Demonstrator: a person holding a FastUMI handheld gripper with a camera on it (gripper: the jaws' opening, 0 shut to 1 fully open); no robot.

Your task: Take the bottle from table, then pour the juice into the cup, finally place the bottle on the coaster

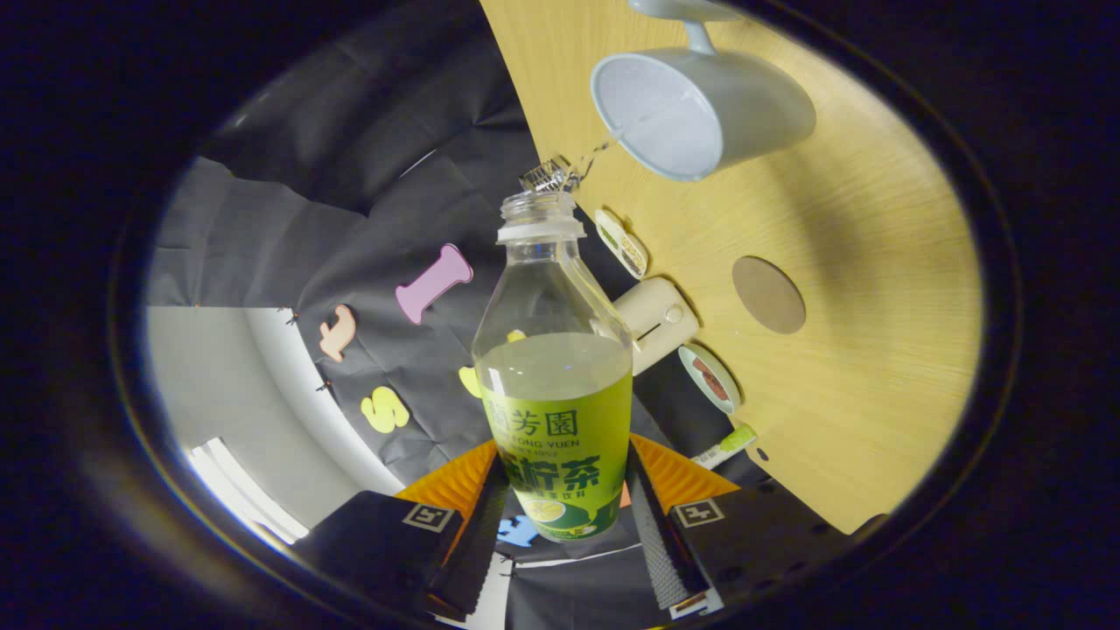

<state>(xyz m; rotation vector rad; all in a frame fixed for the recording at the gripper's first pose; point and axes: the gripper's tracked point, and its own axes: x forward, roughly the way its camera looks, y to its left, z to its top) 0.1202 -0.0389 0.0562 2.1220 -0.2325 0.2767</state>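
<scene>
From the gripper's own camera the whole scene is rolled over: the gripper (560, 516) is clenched on the bottle (554, 385), both ribbed fingers (654, 542) pressing its green label from either side. The bottle is clear plastic, uncapped, with a white collar ring under the neck, and pale yellow-green juice fills roughly its lower half, the liquid surface slanting a little. A thin stream of juice (595, 157) leaves the mouth toward 1 o'clock and reaches into the white cup (700, 109), whose open rim faces the bottle mouth and whose handle sticks out at 12 o'clock.

The wooden table (857, 350) spreads beyond the fingers from 12 to 4 o'clock. The round brown coaster (768, 295) lies bare at 2 o'clock of the bottle's shoulder, well apart from the cup, with open wood between them. Along the table's edge sit a cream box (656, 319), a small dish (710, 378) and a green-capped pen (726, 446), close behind the bottle.
</scene>
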